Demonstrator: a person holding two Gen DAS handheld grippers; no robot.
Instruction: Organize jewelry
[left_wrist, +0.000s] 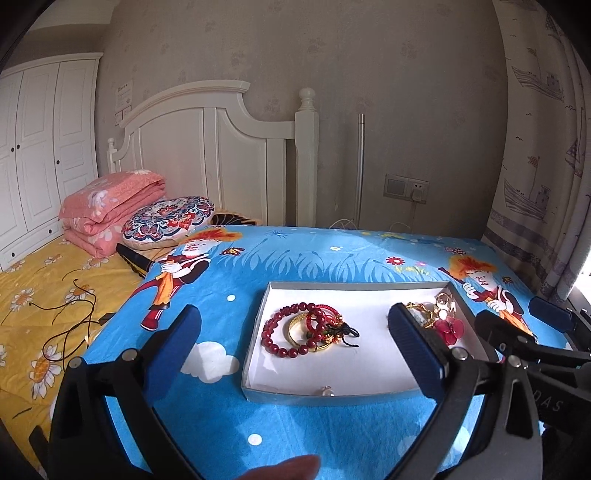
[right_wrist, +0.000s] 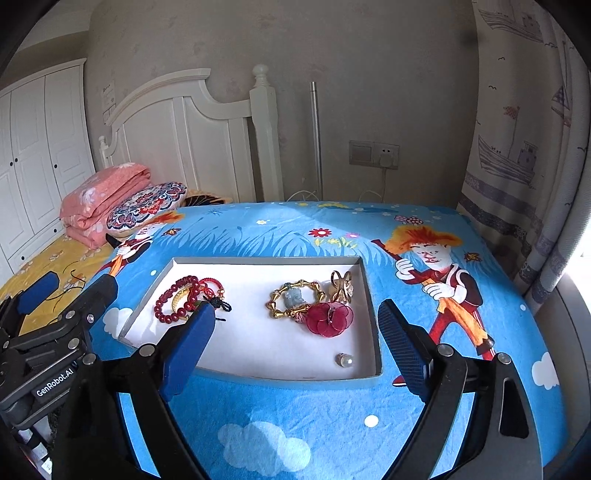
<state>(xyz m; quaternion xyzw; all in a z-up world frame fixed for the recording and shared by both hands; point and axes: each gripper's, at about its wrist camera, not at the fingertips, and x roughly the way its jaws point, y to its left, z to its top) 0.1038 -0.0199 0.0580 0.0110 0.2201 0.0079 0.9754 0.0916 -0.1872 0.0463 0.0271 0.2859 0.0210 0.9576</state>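
Jewelry is gathered in the white tray (right_wrist: 371, 295): red bead bracelets (right_wrist: 173, 299) at left, gold bracelet (right_wrist: 295, 299) and red flower piece (right_wrist: 330, 319) at right, pearl (right_wrist: 343, 360) alone; sorting is judged nearly done, with both the left tool (left_wrist: 295, 343) and right tool (right_wrist: 295, 336) held spread and empty

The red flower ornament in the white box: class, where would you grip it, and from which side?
Probably grip the red flower ornament across its petals from above. It lies flat on the white box floor, against the gold bracelet, so a side approach would likely snag that. The right gripper is open and nearest.
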